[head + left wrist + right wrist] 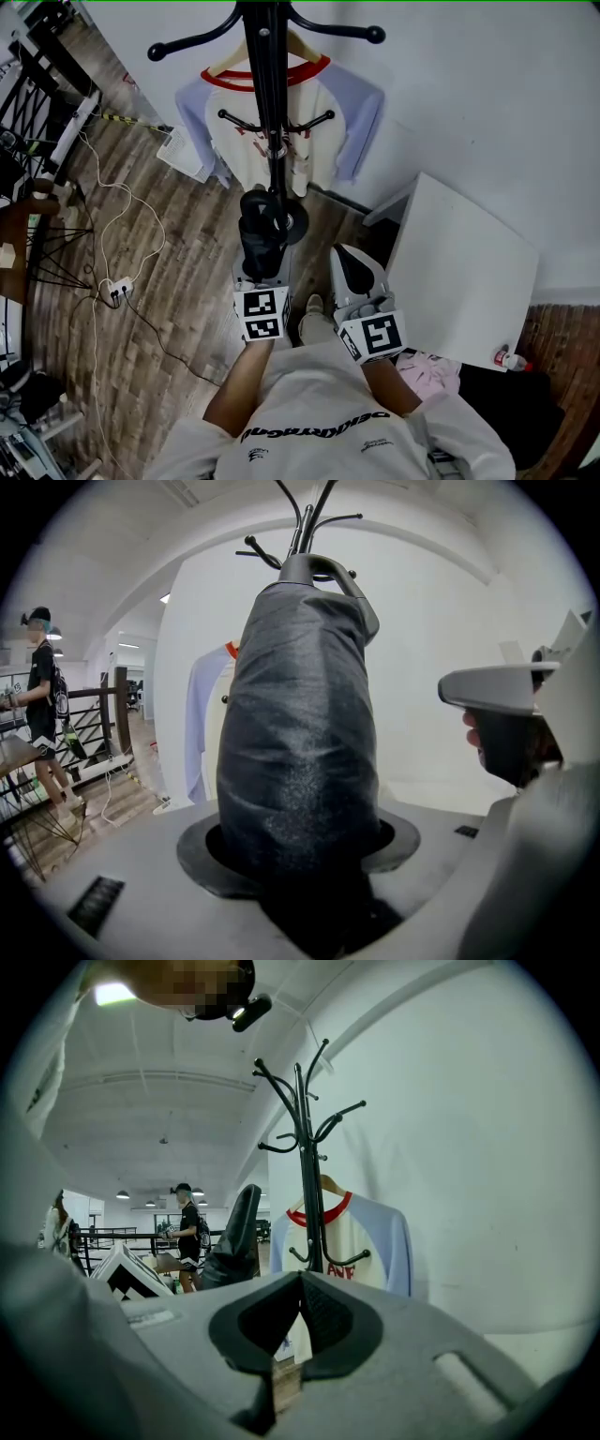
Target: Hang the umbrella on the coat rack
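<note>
Clamping the glossy black folded umbrella (298,724) is the left claw (298,844); right claw (300,1281) clenched, empty

The person wore a pale, short-sleeved T-shirt (328,412) with dark lettering (314,429) printed across the chest. The left gripper (263,267) and right gripper (349,267) had light grey shells with black jaw linings, and each carried a marker cube (262,315) patterned in black and white squares.
</note>
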Demonstrator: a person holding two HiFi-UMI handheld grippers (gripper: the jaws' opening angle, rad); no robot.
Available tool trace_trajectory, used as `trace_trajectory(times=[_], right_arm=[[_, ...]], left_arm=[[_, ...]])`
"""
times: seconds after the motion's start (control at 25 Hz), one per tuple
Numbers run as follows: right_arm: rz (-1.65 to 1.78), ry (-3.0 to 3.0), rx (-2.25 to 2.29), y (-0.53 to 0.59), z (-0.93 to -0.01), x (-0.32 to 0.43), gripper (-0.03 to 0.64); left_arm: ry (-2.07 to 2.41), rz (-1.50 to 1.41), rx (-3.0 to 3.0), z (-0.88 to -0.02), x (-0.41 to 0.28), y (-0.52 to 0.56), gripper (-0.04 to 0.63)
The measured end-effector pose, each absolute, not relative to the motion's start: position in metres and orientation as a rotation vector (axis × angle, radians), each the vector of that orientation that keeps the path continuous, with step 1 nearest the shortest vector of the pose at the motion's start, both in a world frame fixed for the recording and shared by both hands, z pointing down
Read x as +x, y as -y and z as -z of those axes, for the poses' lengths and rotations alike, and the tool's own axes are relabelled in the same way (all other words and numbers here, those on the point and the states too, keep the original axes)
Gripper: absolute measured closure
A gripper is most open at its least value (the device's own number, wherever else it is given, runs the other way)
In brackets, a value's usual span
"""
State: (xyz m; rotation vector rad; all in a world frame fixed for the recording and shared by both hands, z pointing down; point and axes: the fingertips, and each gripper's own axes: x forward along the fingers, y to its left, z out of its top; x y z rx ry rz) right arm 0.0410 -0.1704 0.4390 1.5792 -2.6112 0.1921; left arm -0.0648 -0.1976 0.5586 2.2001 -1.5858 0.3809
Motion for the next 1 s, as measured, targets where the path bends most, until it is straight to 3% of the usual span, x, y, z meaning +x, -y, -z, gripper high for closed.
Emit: trace_trajectory(times=[1.0], right_arm=[[-0.253,2.537,1.556,0.17,-0.473,0.06,0.618]], left_arm=[[1.572,-0.447,2.066,-0.627,-0.059,0.243,0.348]])
